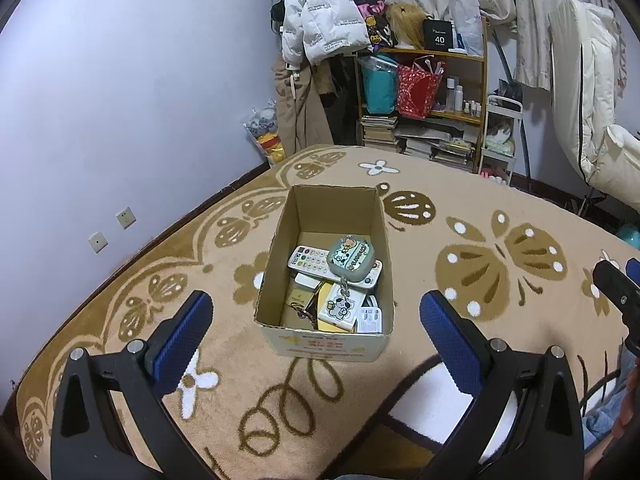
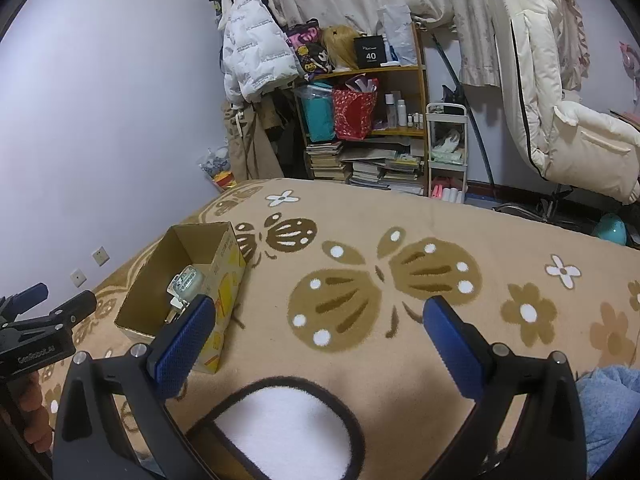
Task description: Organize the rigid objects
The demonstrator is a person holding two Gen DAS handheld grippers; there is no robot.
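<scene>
An open cardboard box point(image 1: 280, 236) stands on the patterned blanket and also shows in the right wrist view point(image 2: 150, 276). In it lie a white remote point(image 1: 310, 260), a grey-green cartoon case point(image 1: 350, 258) with a keychain charm point(image 1: 340, 306), and several small boxes and cards. My left gripper point(image 1: 316, 308) is open and empty, held just in front of and above the box. My right gripper point(image 2: 318, 314) is open and empty, to the right of the box over the blanket. The case point(image 2: 186, 282) peeks out of the box in the right wrist view.
The tan blanket with butterfly patterns point(image 2: 384, 280) covers the bed. A shelf of books and bags point(image 1: 424, 92), a hanging white jacket point(image 1: 316, 16) and a white cart point(image 2: 446, 148) stand beyond the bed's far edge. A blue cloth point(image 2: 608, 404) lies at right.
</scene>
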